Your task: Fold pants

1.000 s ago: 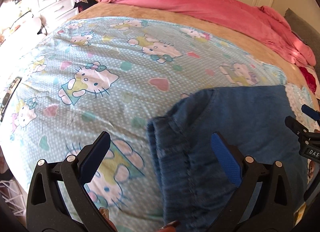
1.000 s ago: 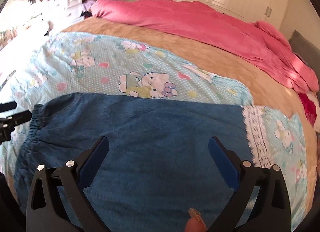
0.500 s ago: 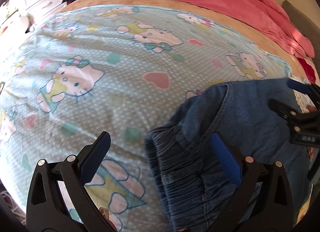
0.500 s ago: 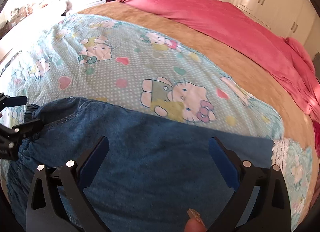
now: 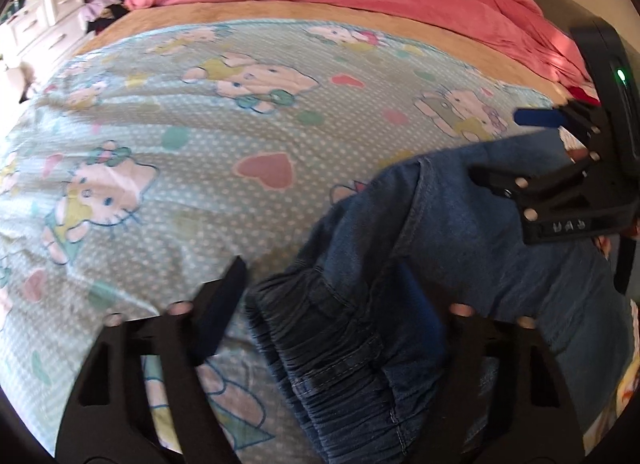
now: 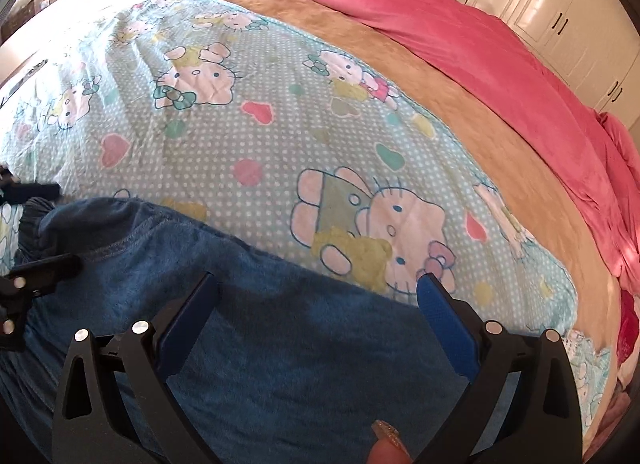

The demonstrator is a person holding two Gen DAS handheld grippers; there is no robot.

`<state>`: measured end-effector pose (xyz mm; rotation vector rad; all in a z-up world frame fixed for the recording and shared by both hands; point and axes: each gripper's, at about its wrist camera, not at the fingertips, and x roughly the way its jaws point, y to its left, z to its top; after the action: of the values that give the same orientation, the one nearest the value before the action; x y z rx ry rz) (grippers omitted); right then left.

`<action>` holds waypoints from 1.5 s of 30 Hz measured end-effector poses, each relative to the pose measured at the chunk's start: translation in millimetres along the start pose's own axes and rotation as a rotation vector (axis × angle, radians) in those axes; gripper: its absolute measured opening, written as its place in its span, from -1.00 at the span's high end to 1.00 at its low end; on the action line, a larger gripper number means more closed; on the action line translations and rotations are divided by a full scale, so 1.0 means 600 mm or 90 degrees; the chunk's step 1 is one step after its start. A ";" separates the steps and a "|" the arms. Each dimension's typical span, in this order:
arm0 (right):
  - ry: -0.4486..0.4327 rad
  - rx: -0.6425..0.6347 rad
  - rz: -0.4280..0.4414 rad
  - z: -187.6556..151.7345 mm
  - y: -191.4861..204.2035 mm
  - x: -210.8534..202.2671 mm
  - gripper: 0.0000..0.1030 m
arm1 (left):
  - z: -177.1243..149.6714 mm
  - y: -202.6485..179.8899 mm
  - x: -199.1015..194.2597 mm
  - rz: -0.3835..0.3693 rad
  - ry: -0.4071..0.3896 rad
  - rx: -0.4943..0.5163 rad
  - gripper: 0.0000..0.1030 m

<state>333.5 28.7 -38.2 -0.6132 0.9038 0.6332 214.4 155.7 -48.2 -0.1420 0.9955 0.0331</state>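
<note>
Blue denim pants (image 5: 460, 244) lie on a cartoon-cat bedsheet (image 5: 248, 168), their gathered elastic waistband (image 5: 332, 344) bunched up near me. My left gripper (image 5: 320, 284) straddles that waistband, and its jaws are closing with the denim between them. The left pad stands just off the fabric's edge. My right gripper (image 6: 320, 304) is wide open, hovering over the pants (image 6: 280, 364) near their far edge, with nothing pinched. The left wrist view shows the right gripper (image 5: 516, 148) at the right. The right wrist view shows the left gripper (image 6: 40, 228) at the left edge.
A pink duvet (image 6: 500, 56) is heaped along the far side of the bed on a tan blanket (image 6: 480, 136). White drawers (image 5: 44, 20) stand at the far left, white wardrobes (image 6: 560, 4) at the back. A person's fingertip (image 6: 384, 452) shows below the right gripper.
The left jaws have narrowed around the waistband, which now bunches up. The right gripper has slid along the pants toward the left gripper and lower.
</note>
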 end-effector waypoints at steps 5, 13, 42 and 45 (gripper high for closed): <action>0.001 -0.034 0.000 0.005 0.016 0.005 -0.92 | -0.003 0.014 -0.014 -0.008 -0.023 -0.020 0.38; 0.002 -0.094 -0.009 0.003 0.037 0.007 -0.92 | -0.004 0.001 -0.056 -0.038 -0.074 -0.014 0.48; -0.126 0.018 0.099 -0.084 0.043 -0.153 0.81 | -0.046 -0.023 -0.130 -0.028 -0.124 0.034 0.47; -0.144 0.032 0.105 -0.108 0.044 -0.188 0.81 | -0.055 -0.033 -0.147 -0.027 -0.133 0.047 0.47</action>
<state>228.7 -26.6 21.1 -0.4142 0.7602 0.8083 140.7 134.6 10.0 -0.0903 0.7837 -0.0276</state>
